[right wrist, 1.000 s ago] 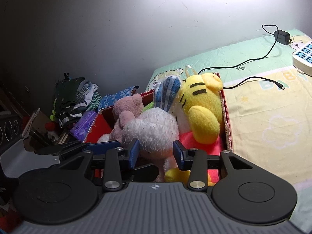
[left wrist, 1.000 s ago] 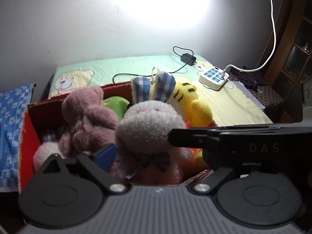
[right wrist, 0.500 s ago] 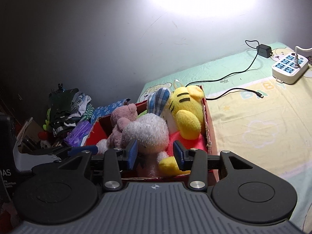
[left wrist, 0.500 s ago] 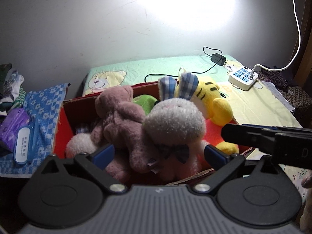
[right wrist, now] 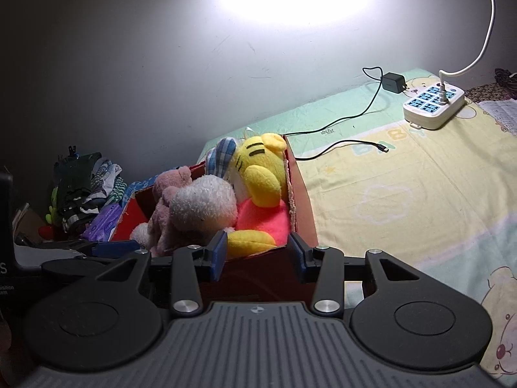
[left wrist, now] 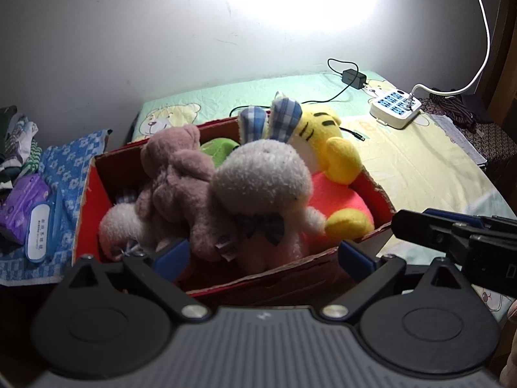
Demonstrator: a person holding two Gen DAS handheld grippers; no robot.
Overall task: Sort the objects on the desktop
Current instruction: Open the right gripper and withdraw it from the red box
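Hovering just short of the red box [left wrist: 290, 278], the left tool [left wrist: 261, 255] has its fingers spread wide with nothing between them, and the right tool [right wrist: 258, 255], beside it, is likewise parted and empty. The box sits on a surface covered by a cartoon-print cloth [right wrist: 404, 200], and it is packed above its rim: a grey bunny [left wrist: 261, 181] in front, a pink bear [left wrist: 176, 168] to its left, a yellow tiger [left wrist: 326, 135] behind. That heaping looks like the main risk. I judge that grabbing one toy could drag its neighbours over the torn cardboard edge, since the soft bodies press together. A black cable [right wrist: 352, 144] trails loose just beside the box toward a power strip [right wrist: 433, 105]; sliding the box or sweeping a tool low could snag it.
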